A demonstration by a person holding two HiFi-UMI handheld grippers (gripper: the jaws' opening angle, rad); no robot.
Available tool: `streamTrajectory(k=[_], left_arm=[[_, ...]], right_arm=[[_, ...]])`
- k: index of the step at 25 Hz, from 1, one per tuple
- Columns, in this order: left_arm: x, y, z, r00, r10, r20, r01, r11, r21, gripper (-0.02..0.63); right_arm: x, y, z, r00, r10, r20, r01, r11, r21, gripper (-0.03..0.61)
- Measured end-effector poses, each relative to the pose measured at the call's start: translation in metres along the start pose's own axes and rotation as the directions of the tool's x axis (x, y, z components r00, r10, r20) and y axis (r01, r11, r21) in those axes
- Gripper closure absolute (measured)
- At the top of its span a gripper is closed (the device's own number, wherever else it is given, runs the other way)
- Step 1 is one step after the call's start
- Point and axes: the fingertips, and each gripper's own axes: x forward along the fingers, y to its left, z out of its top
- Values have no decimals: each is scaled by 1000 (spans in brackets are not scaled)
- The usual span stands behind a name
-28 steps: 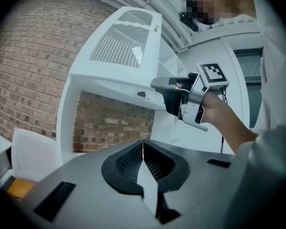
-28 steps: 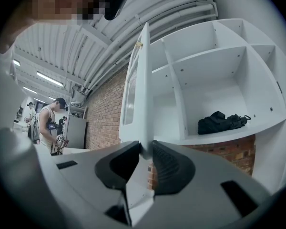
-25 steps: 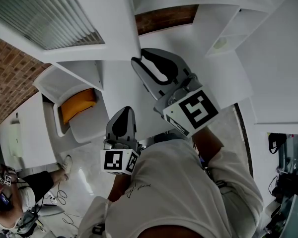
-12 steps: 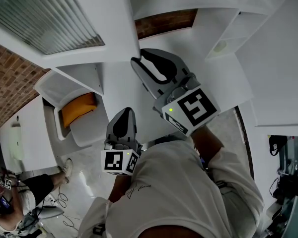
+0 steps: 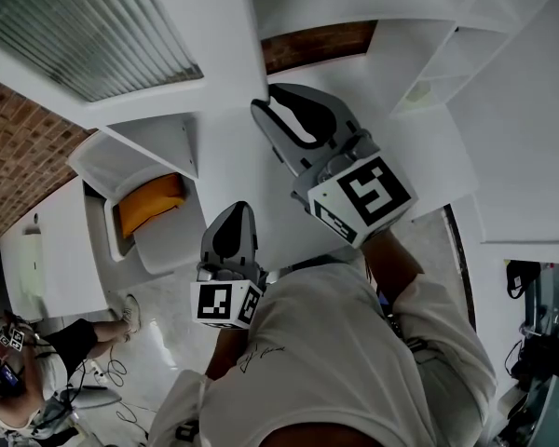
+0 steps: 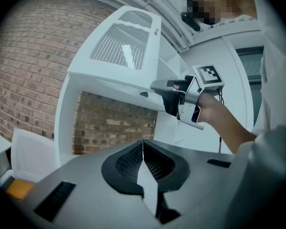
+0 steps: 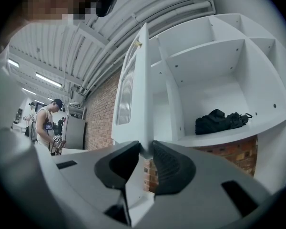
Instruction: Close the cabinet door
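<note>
The white cabinet door (image 5: pixel 210 26) with a ribbed glass panel stands swung out from the open shelves (image 5: pixel 438 54). My right gripper (image 5: pixel 261 110) is at the door's lower corner with its jaws on either side of the edge. In the right gripper view the door (image 7: pixel 133 94) shows edge-on, and the right gripper (image 7: pixel 145 149) pinches its bottom corner. My left gripper (image 5: pixel 233 208) hangs lower and nearer my body, shut with nothing in it. In the left gripper view the left gripper (image 6: pixel 143 143) points at the door (image 6: pixel 119 51) and the right gripper (image 6: pixel 157 86).
A black bag (image 7: pixel 221 120) lies on a shelf (image 7: pixel 238 132) inside the cabinet. A white bin (image 5: pixel 107 161) with an orange thing (image 5: pixel 149 201) stands lower left by the brick wall (image 5: pixel 19 147). Another person (image 5: pixel 19 361) stands at the bottom left.
My right gripper has shifted slightly to the right with the door's corner in it. The left gripper has stayed put.
</note>
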Motion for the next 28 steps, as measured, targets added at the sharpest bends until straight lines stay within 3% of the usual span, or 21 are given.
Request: streamTrajectory(k=[16,28], left_arm=[[3,-2,-4,1000,16,1,-16,1000,-11,595],[0,3,-8,999,29,-19,-29,1000,-7,596]], right_arm=[[10,-17,-3,1000,4,1,-4,1000,18,491],[24,-32,-6,999,-43,3,43,998,45,491]])
